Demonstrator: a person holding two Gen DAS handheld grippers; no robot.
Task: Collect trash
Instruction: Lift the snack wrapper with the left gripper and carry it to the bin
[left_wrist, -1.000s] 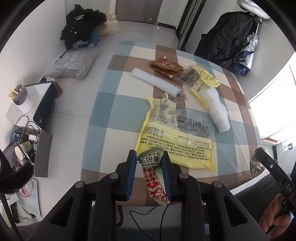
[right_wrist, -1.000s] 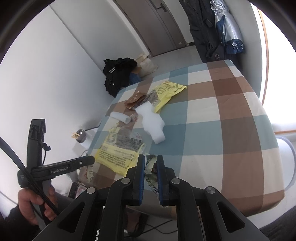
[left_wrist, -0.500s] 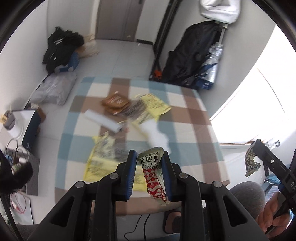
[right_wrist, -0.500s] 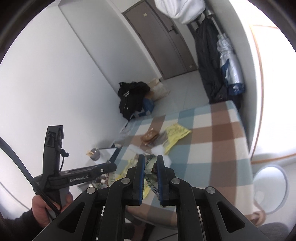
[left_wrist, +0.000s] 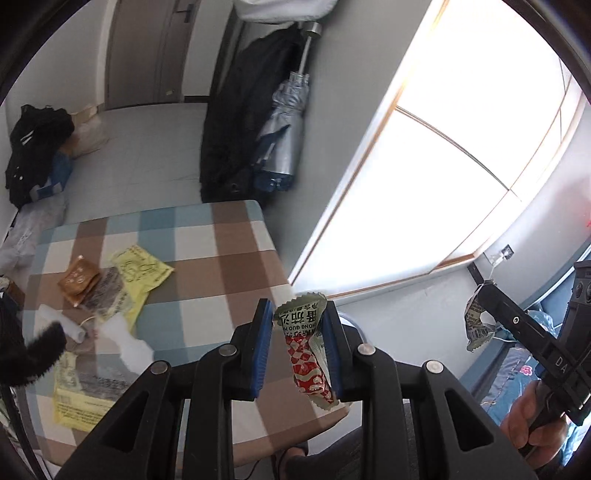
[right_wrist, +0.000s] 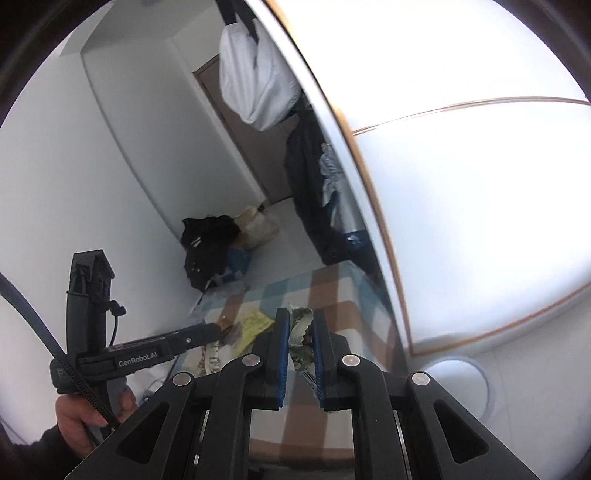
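Left wrist: left tongs (left_wrist: 297, 328) pinch red wrapper (left_wrist: 304, 352); right tongs (right_wrist: 300, 332) pinch crumpled wrapper (right_wrist: 300, 334).

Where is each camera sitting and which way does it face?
Left wrist: on the left gripper, looking down over the table; it holds a red wrapper, and the right hand shows.
Right wrist: on the right gripper, facing the door; it holds a grey wrapper, and the left hand shows.
Shared: table, yellow bag, window.

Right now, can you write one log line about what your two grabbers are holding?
left gripper: shut on red wrapper | right gripper: shut on crumpled wrapper | table: trash remains
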